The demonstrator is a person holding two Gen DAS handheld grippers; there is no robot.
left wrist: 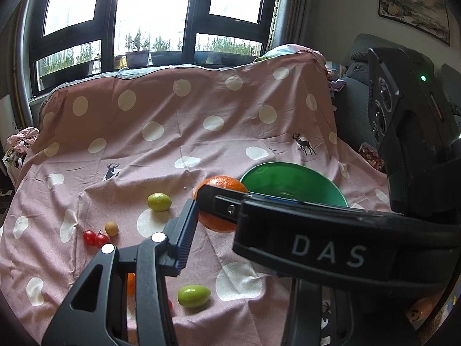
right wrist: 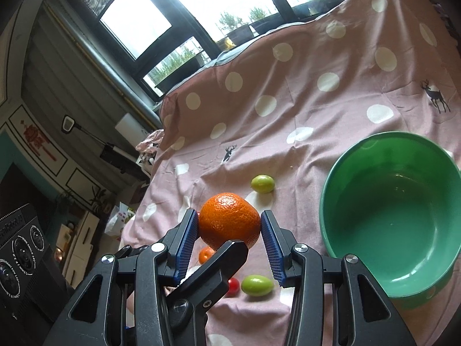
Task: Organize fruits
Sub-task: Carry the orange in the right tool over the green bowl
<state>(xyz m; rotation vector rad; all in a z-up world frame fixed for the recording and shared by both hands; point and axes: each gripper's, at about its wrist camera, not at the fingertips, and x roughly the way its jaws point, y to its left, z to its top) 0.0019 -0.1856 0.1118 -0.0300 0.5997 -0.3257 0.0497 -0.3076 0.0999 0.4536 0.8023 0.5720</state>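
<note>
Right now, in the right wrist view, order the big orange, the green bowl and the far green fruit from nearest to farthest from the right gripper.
1. Big orange: between the right gripper's pads, gripped.
2. Green bowl: just right of the gripper, on the cloth.
3. Far green fruit: beyond the orange, farther up the cloth.

Two oranges: a large orange (right wrist: 229, 220) at the centre of the right wrist view, and a small orange (right wrist: 206, 254) just below it. Two green oval fruits (left wrist: 159, 201) (left wrist: 193, 295), centre and lower centre of the left wrist view. Two cherry tomatoes (left wrist: 89, 237) (left wrist: 101, 240) and one small tan fruit (left wrist: 111, 228), lower left. One green bowl (right wrist: 371, 276), right side.
</note>
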